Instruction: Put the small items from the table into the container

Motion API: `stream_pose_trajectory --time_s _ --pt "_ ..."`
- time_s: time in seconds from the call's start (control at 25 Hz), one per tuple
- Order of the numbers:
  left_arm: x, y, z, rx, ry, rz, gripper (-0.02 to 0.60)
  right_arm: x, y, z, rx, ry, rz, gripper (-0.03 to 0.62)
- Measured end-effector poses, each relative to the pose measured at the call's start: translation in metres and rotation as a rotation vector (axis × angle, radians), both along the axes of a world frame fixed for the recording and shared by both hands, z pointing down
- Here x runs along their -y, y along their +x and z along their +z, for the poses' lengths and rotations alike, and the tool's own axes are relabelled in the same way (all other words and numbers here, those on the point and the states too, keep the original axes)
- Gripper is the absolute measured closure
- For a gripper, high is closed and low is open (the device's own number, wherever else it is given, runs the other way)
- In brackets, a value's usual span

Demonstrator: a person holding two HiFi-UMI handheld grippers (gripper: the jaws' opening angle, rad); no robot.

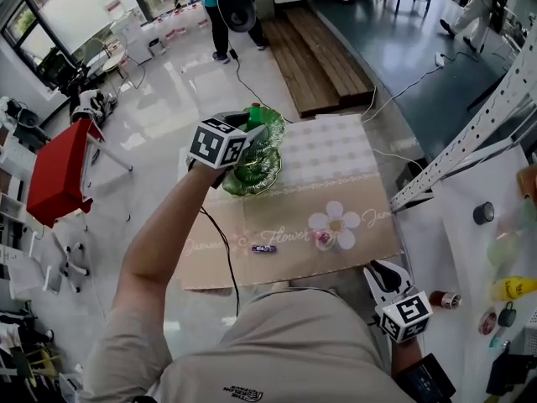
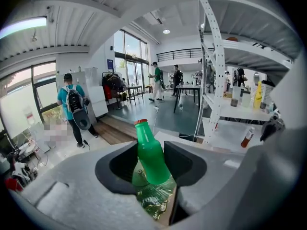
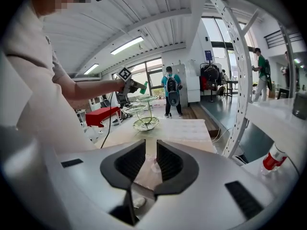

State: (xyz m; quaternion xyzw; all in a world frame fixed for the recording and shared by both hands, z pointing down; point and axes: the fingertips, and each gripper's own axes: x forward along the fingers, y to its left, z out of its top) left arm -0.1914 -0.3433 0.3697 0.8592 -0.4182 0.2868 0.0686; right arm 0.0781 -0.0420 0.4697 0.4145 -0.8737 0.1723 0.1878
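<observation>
My left gripper (image 1: 250, 129) is raised over the far left of the table, shut on a small green bottle with a red cap (image 1: 254, 114). The bottle (image 2: 150, 158) stands between the jaws in the left gripper view, right above a green glass tiered dish (image 2: 156, 201). That dish (image 1: 253, 171) sits on the beige flower-print tablecloth (image 1: 344, 162). A small purple item (image 1: 263, 248) and a pink item (image 1: 323, 239) lie near the cloth's front edge. My right gripper (image 1: 380, 272) hangs by the near right corner, its jaws a narrow gap apart with nothing between them (image 3: 151, 160).
A white perforated metal frame (image 1: 470, 133) and a shelf with a tape roll (image 1: 483, 213) and a yellow bottle (image 1: 513, 288) stand at the right. A black cable (image 1: 225, 254) crosses the table's left edge. A red stool (image 1: 59, 170) stands far left, and a person (image 1: 231, 11) beyond.
</observation>
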Motion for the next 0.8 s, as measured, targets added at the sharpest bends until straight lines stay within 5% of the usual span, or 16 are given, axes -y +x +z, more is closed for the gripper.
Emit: stream_pose_trajectory --time_s 0.44,0.8 --pt "0.041 -0.001 0.065 0.201 -0.226 0.118 0.405 -0.021 -0.006 -0.005 0.01 -0.014 0.115 0.514" --pt "0.054 0.004 0.082 0.313 -0.288 0.167 0.403 -0.033 -0.009 0.001 0.017 -0.02 0.179 0.514"
